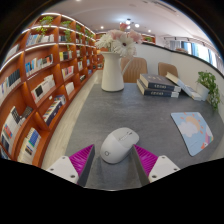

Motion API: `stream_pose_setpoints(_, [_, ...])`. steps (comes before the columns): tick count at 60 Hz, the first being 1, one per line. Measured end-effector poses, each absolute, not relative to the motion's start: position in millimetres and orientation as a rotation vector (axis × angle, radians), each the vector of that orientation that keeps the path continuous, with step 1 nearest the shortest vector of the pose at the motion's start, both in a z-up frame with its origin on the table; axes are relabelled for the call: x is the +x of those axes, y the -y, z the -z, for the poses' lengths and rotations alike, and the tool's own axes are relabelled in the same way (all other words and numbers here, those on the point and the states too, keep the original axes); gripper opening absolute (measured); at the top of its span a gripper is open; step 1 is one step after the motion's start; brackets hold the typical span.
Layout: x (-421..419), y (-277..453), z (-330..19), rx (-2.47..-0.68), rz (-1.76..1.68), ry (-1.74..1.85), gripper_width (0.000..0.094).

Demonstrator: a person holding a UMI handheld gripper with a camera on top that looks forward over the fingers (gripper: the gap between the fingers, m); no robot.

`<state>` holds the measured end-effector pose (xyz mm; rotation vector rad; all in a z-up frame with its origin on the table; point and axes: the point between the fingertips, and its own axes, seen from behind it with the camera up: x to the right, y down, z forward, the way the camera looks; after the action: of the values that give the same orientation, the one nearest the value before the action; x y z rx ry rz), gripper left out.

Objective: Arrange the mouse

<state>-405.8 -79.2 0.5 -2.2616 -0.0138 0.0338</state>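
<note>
White mouse (119, 144) lies on the grey table (110, 110) between the parted fingers of the gripper (114, 159), gaps either side, with a mouse pad (194, 130) beyond, stacked books (159, 86), vase (113, 72); no writing readable.

A vase (113, 72), stacked books (160, 86) and bookshelves (45, 75) surround the table (110, 112).

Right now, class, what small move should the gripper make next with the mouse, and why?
Probably ease forward, then close. The white mouse lies on the grey table just ahead of the open gripper, its near end barely between the pink pads, unheld; the mouse pad lies beyond, to one side.
</note>
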Motion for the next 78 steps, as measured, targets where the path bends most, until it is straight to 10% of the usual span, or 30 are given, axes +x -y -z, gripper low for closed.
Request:
stream_pose_setpoints(21, [-431, 18, 8, -2.286, -0.036, 0.093, 0.0712])
stream_pose_setpoints(55, [-428, 3, 11, -2.390, -0.102, 0.128, 0.0354])
stream_pose_setpoints(78, [-291, -30, -259, -1.985, -0.092, 0.194, 0.0353])
